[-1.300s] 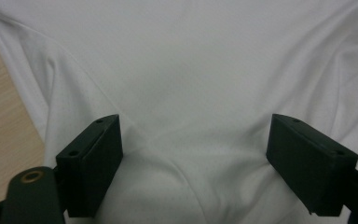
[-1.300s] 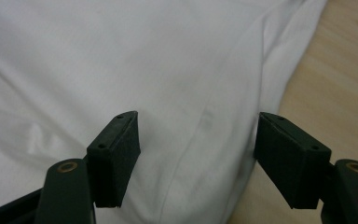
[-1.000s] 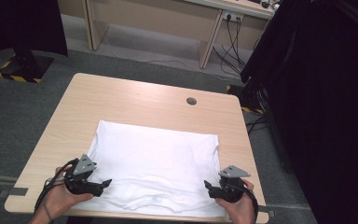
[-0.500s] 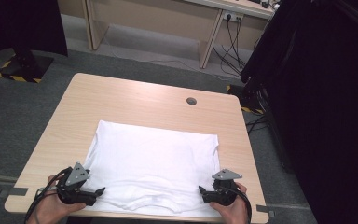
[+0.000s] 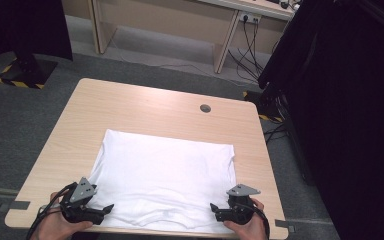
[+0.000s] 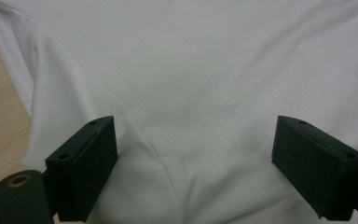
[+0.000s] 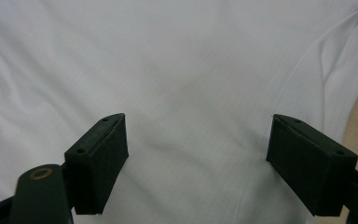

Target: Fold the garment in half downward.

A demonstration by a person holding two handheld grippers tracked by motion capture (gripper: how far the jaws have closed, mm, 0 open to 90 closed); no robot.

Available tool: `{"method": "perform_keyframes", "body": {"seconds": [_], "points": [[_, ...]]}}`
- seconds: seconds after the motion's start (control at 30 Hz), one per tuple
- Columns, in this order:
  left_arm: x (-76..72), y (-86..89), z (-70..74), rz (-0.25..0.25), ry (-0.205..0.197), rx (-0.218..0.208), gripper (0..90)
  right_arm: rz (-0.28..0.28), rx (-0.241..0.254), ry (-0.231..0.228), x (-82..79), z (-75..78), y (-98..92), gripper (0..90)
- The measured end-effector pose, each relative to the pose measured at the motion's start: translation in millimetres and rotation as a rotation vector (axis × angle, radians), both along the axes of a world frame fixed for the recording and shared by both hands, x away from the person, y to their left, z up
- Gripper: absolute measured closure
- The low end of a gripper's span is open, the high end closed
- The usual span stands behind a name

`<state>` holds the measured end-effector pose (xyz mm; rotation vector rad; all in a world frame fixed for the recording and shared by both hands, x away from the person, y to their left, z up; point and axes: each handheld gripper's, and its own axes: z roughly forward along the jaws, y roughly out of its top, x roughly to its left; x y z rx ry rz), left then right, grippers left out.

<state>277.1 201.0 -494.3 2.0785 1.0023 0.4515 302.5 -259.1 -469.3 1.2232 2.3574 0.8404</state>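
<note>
A white T-shirt (image 5: 165,170) lies folded flat on the light wooden table (image 5: 130,107), its neckline toward the near edge. My left gripper (image 5: 107,207) rests at the shirt's near left corner, pointing inward, jaws open. In the left gripper view the gripper (image 6: 193,126) hovers over a seam and folds of the cloth (image 6: 205,70), with nothing pinched. My right gripper (image 5: 214,207) sits at the near right corner, facing the left one. Its jaws have just been opening and stand apart over the shirt (image 7: 191,60) in the right gripper view (image 7: 198,121), gripping nothing.
A round cable hole (image 5: 205,108) is in the table's far right part. Bare wood surrounds the shirt on the far and left sides. Beyond the table are a desk with hanging cables (image 5: 245,45) and a dark curtain (image 5: 340,100) at the right.
Both hands have drawn back slightly toward the near edge of the table. The shirt lies as before.
</note>
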Motion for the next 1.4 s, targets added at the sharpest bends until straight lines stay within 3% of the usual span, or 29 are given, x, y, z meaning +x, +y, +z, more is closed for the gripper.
{"method": "perform_keyframes", "body": {"seconds": [0.13,0.23,0.3,0.37,0.47,0.7,0.73,0.87,0.97,1.03,1.1,1.2,1.33,1.4], "points": [[8.3,-4.1,-0.2,0.031,0.028,0.003,7.0,0.000,0.042,-0.022,17.7,7.3,5.0,18.7],[7.6,-5.7,-2.2,0.016,0.013,0.021,5.2,0.018,0.025,0.001,31.6,5.5,12.7,17.5],[6.2,-5.0,-3.9,0.008,-0.003,0.026,5.0,0.028,0.012,0.053,37.4,-0.6,17.8,16.3],[6.6,-5.9,-3.7,0.012,-0.002,0.029,4.9,0.032,-0.016,0.042,39.6,-6.0,22.7,12.1],[10.7,-9.5,-1.9,0.020,0.017,0.041,4.0,0.026,-0.017,0.047,46.5,-5.0,22.7,13.7],[39.9,-18.4,-0.5,0.040,0.017,0.045,3.9,-0.001,-0.007,0.035,76.9,-4.1,16.7,14.6],[51.3,-21.4,0.0,0.044,0.018,0.041,3.9,-0.007,-0.002,0.024,88.8,-4.3,13.9,14.6],[60.6,-24.1,0.5,0.046,0.019,0.039,3.9,-0.016,0.008,0.014,99.7,-4.7,9.5,15.6],[59.1,-23.4,0.1,0.044,0.009,0.032,4.5,-0.037,-0.006,-0.006,95.2,-0.3,8.8,14.8],[57.2,-21.9,-0.5,0.041,0.004,0.026,5.1,-0.003,0.021,-0.020,83.6,0.8,14.3,14.7],[56.6,-21.4,-0.5,0.039,0.002,0.029,5.1,0.013,0.018,-0.024,79.4,0.4,17.2,14.7],[54.2,-17.3,-1.0,0.030,-0.004,0.025,5.8,0.051,-0.024,-0.049,61.3,-8.1,28.6,14.5],[49.2,-10.3,-0.9,0.013,-0.003,0.028,6.6,0.012,-0.032,-0.032,50.1,-6.6,13.6,14.4],[47.9,-10.5,2.3,0.033,-0.001,0.041,8.5,0.005,-0.034,-0.027,43.6,-6.3,7.5,14.6]]}}
